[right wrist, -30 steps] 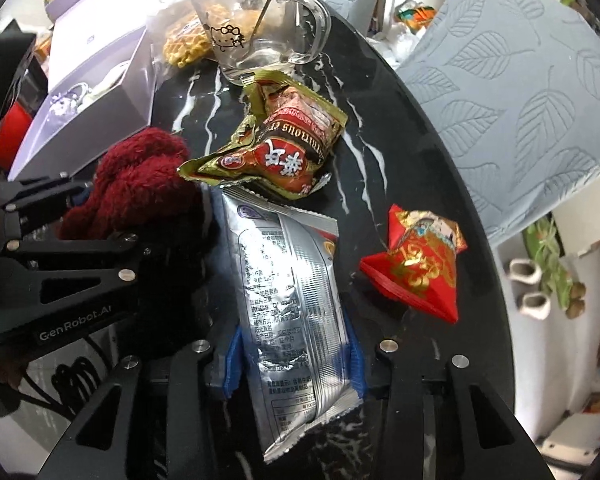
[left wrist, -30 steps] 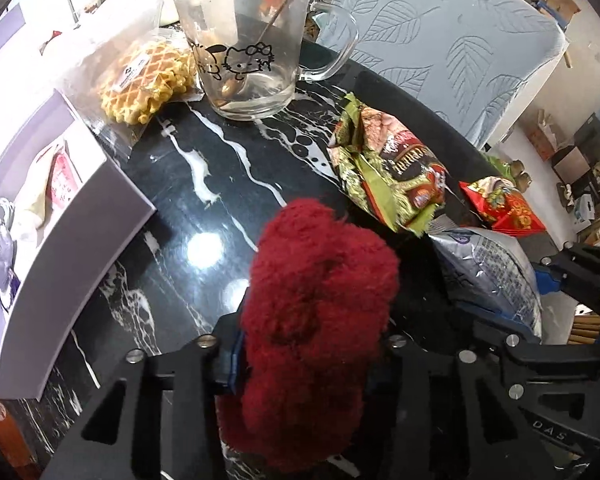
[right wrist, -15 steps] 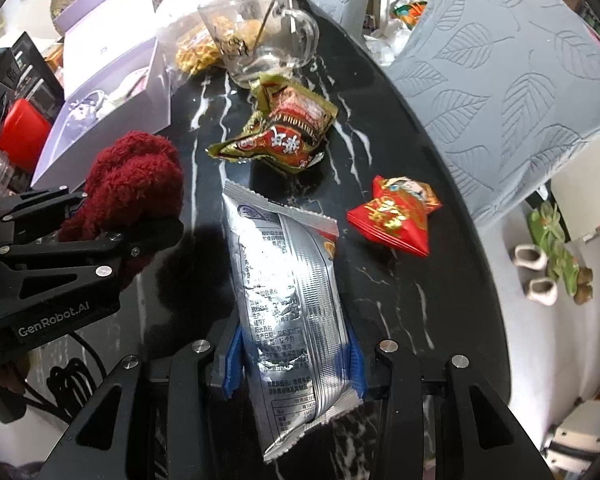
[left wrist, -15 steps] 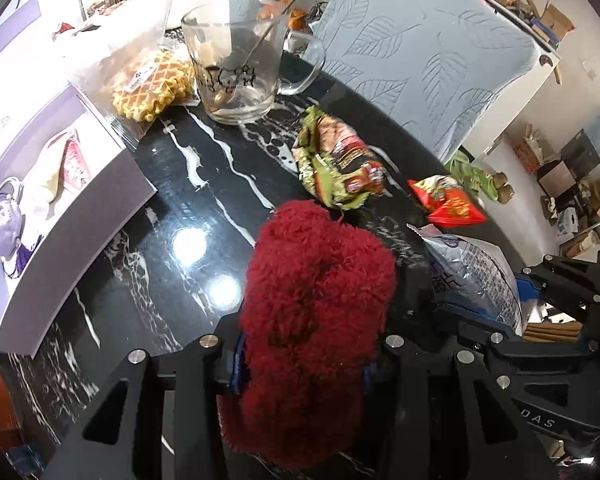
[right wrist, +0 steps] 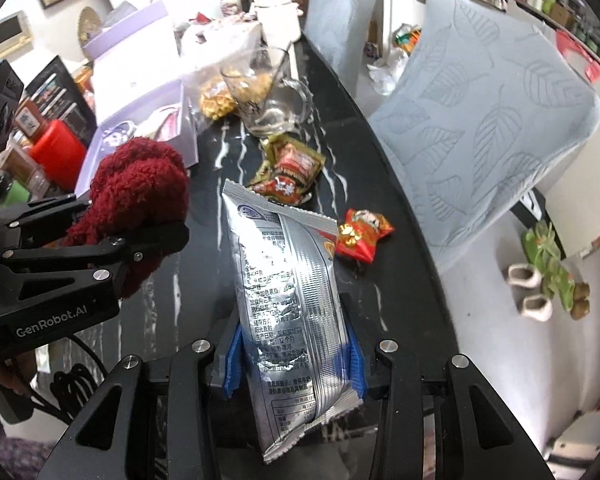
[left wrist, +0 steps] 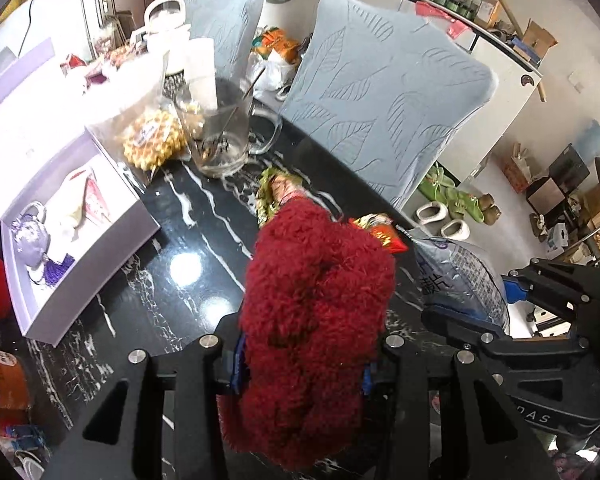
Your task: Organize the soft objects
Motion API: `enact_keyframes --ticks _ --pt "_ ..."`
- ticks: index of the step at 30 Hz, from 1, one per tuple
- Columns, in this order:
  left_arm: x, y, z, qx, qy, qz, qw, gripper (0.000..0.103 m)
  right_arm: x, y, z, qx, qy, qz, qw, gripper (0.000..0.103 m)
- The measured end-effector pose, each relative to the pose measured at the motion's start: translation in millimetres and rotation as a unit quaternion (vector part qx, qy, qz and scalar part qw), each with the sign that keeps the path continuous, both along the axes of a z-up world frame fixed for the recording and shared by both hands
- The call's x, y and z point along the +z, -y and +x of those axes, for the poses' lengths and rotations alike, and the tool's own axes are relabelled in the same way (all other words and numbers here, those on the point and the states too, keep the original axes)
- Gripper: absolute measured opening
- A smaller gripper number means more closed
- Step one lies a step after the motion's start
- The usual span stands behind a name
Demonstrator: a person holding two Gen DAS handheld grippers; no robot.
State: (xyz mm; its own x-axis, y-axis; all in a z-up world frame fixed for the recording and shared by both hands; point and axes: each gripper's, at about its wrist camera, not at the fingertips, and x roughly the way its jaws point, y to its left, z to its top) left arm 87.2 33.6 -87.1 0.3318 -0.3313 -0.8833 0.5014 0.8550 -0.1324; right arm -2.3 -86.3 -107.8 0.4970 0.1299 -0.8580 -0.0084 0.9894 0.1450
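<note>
My left gripper [left wrist: 300, 364] is shut on a fluffy dark red plush [left wrist: 316, 312], held up above the black marble table [left wrist: 172, 300]; the plush [right wrist: 136, 200] and that gripper [right wrist: 140, 248] also show at the left of the right wrist view. Between the blue pads of my right gripper [right wrist: 294, 356] is a silver foil snack bag [right wrist: 288, 292], gripped and lifted off the table. The same bag [left wrist: 464, 280] appears at the right of the left wrist view. A green and red snack packet [right wrist: 292, 172] and a small red packet [right wrist: 360, 232] lie on the table.
A glass mug [left wrist: 224, 136] with a spoon, a bagged waffle [left wrist: 152, 144] and an open lilac gift box [left wrist: 60, 224] stand at the far left of the table. Two leaf-patterned chairs [left wrist: 384, 120] line the table's right edge. Slippers [right wrist: 536, 292] lie on the floor.
Both grippers have risen with their loads: the table and the packets on it look smaller and farther away, and more of the room and chairs has come into view.
</note>
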Motion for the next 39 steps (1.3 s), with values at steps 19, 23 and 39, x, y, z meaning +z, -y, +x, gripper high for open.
enact_keyframes --ticks 19,23,39 --pt "52 -25 -40 0.089 0.038 -0.021 0.9951 0.040 37 -33 -9 0.125 0.028 0.006 0.992 0.041" --pt "56 -40 -49 0.121 0.049 -0.019 0.9912 0.040 38 -53 -9 0.167 0.033 0.006 0.985 0.041" --pt "66 -110 -89 0.262 0.067 -0.005 0.9626 0.040 45 -118 -15 0.293 0.056 0.012 0.954 0.041"
